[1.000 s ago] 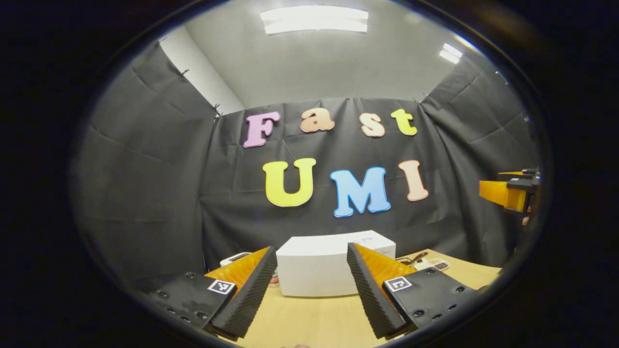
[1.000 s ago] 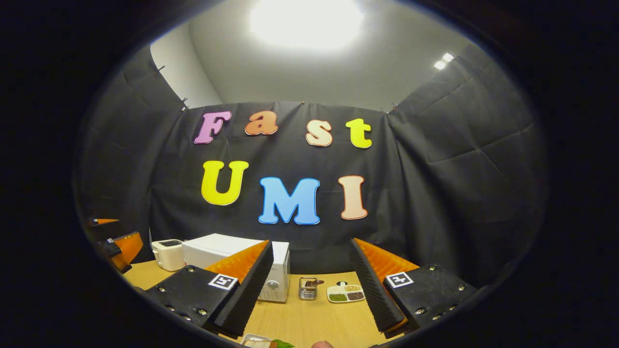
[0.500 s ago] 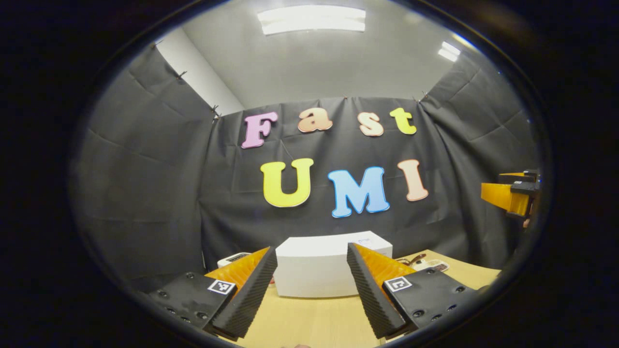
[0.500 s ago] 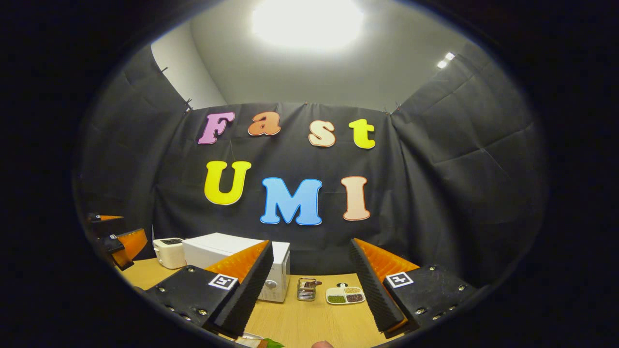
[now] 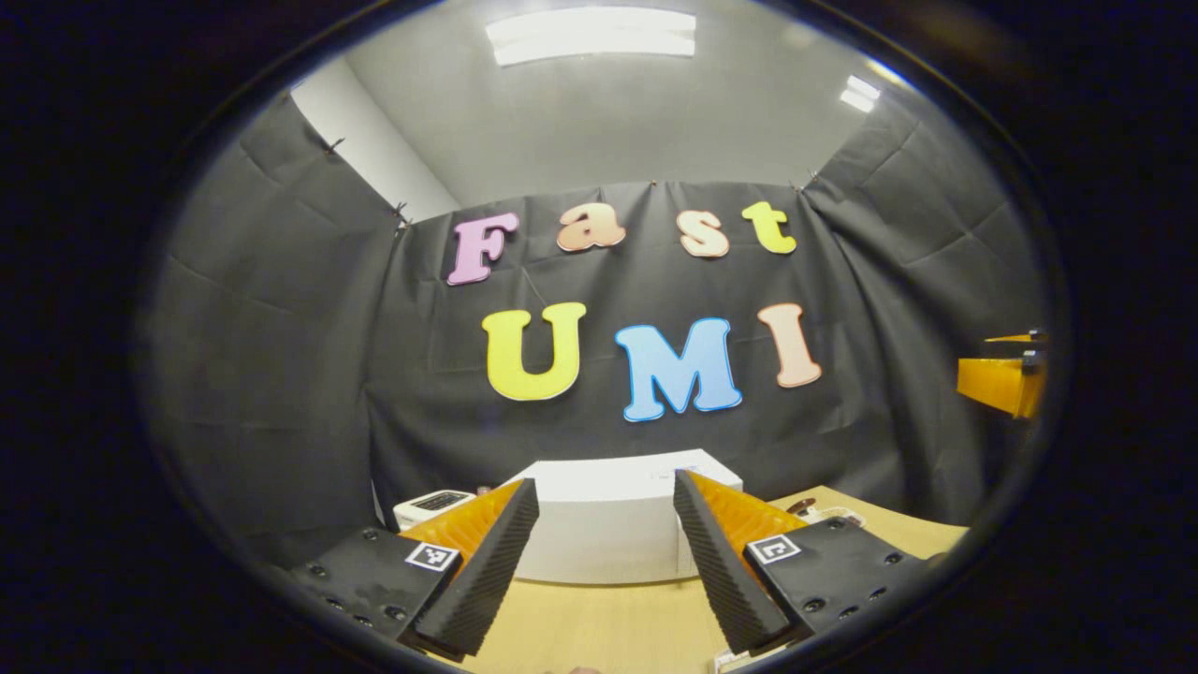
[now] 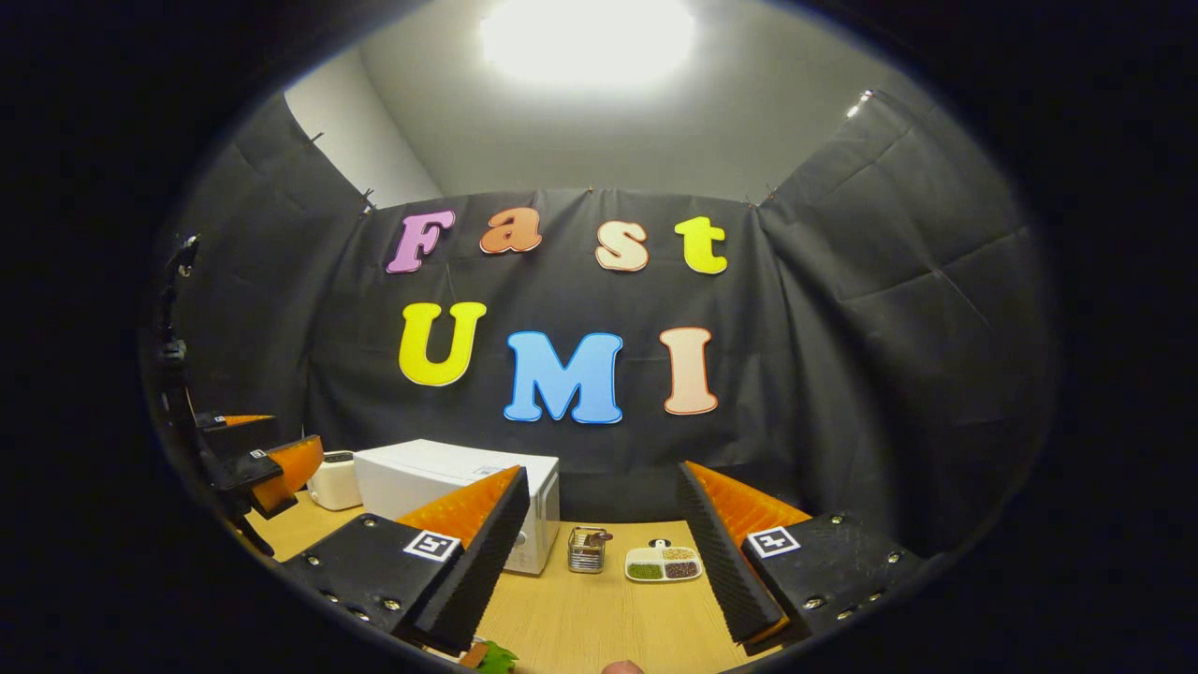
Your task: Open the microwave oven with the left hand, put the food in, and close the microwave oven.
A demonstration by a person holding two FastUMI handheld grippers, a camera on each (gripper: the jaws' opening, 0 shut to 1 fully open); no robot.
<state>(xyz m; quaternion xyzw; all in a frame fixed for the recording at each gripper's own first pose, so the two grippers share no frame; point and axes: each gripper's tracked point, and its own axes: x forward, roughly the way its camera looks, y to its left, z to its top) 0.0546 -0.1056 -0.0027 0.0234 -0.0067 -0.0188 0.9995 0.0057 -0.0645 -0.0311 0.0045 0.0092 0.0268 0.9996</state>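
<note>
I am holding the left tool (image 5: 599, 571) with fingers spread wide, gripping nothing; the white microwave oven (image 5: 608, 529) is sitting on the table (image 5: 608, 627) at 12 o'clock ahead, door shut; the right tool (image 6: 599, 562) is also gaping wide, empty; microwave at its 10 o'clock, a sectioned dish (image 6: 664, 564) at 12.

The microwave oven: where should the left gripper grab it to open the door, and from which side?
Probably the door's edge beside the control panel, coming straight from the front. The microwave oven turns its plain white front toward the open left gripper; in the right gripper view the control panel sits at the front's right end. No handle is clear enough to tell.
</note>
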